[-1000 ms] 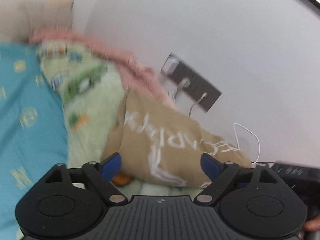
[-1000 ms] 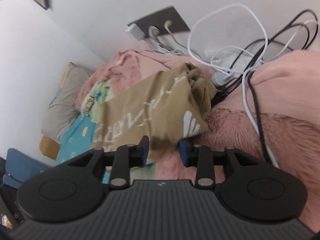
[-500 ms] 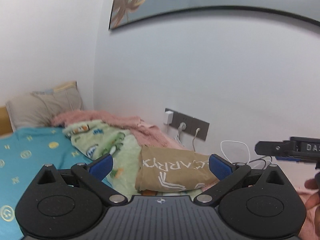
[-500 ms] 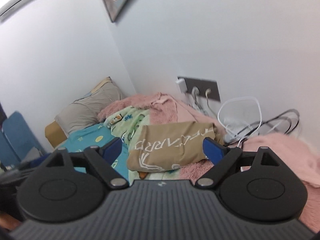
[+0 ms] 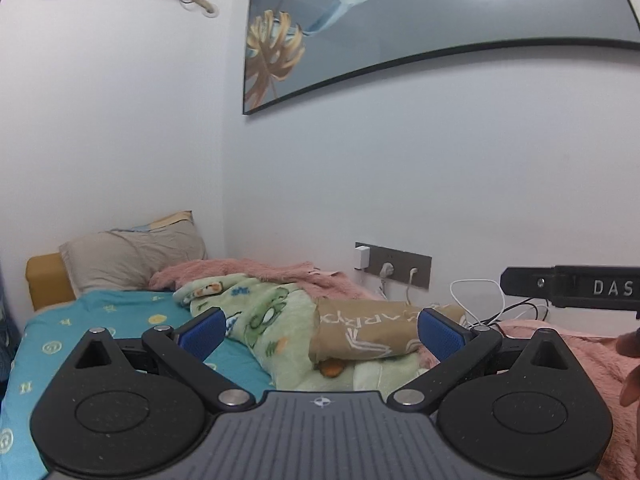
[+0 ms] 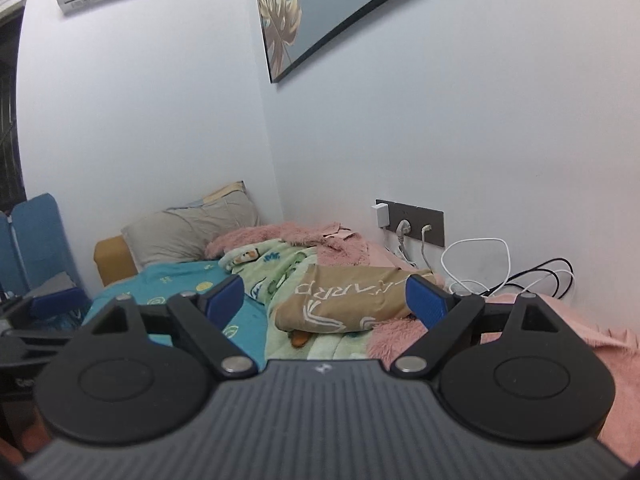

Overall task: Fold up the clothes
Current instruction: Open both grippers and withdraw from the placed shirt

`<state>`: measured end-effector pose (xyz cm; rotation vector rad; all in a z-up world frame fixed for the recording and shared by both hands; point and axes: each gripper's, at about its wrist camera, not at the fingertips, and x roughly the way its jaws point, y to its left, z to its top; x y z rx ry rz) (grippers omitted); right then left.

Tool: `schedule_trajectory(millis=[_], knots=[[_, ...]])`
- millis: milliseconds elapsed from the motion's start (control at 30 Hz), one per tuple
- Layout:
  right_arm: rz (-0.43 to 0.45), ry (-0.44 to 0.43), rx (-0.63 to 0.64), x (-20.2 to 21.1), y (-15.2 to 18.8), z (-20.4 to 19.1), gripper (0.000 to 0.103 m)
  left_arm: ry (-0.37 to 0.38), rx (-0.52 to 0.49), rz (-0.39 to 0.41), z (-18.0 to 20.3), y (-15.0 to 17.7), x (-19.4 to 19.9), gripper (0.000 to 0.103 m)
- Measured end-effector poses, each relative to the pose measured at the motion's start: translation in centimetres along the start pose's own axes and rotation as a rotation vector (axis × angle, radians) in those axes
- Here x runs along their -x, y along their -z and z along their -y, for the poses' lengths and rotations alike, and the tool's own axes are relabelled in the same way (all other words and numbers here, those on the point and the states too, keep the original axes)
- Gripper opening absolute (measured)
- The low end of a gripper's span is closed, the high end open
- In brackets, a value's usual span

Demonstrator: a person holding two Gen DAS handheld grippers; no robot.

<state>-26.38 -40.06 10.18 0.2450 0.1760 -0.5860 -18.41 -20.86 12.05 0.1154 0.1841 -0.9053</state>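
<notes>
A folded tan garment (image 5: 376, 330) (image 6: 348, 300) with white lettering lies on a green cartoon blanket (image 5: 272, 320) (image 6: 280, 276) by the wall. My left gripper (image 5: 320, 334) stands open, well back from the garment, with nothing between its blue pads. My right gripper (image 6: 326, 300) is open too, also drawn back and empty; part of its body (image 5: 572, 286) shows at the right edge of the left wrist view, with a hand (image 5: 630, 364) below it.
A teal sheet (image 5: 100, 336) (image 6: 176, 280) covers the bed, with a grey pillow (image 5: 132, 258) (image 6: 192, 232) at its head. Pink fleece blankets (image 5: 580, 344) (image 6: 520, 320) lie right. A wall socket strip (image 5: 394, 266) (image 6: 412, 222) feeds white and black cables (image 6: 500, 272). A blue folding chair (image 6: 36, 240) stands left.
Both grippers have pulled back and risen away from the tan garment, which now lies folded and smaller in view. The right jaws have spread wider. Both views have rolled level.
</notes>
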Motion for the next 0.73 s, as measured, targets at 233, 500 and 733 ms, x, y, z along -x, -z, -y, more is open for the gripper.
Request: schedule_trajectory(millis=[233,500,733], knots=[[0.013,0.017,0.059,1.5,1.8,-1.5,0.09,0.004,0.034,0.021,-0.4,0.9,2.6,0.103],[0.008,0.009,0.08,1.5,3.0,-2.5,0.09,-0.02,0.036,0.024,-0.9,1.0,3.2,0.103],[0.001,0.001,0.082,1.8,3.2,-2.9,0.089,-0.028,0.042,0.008,-1.2,1.2,3.2,0.103]])
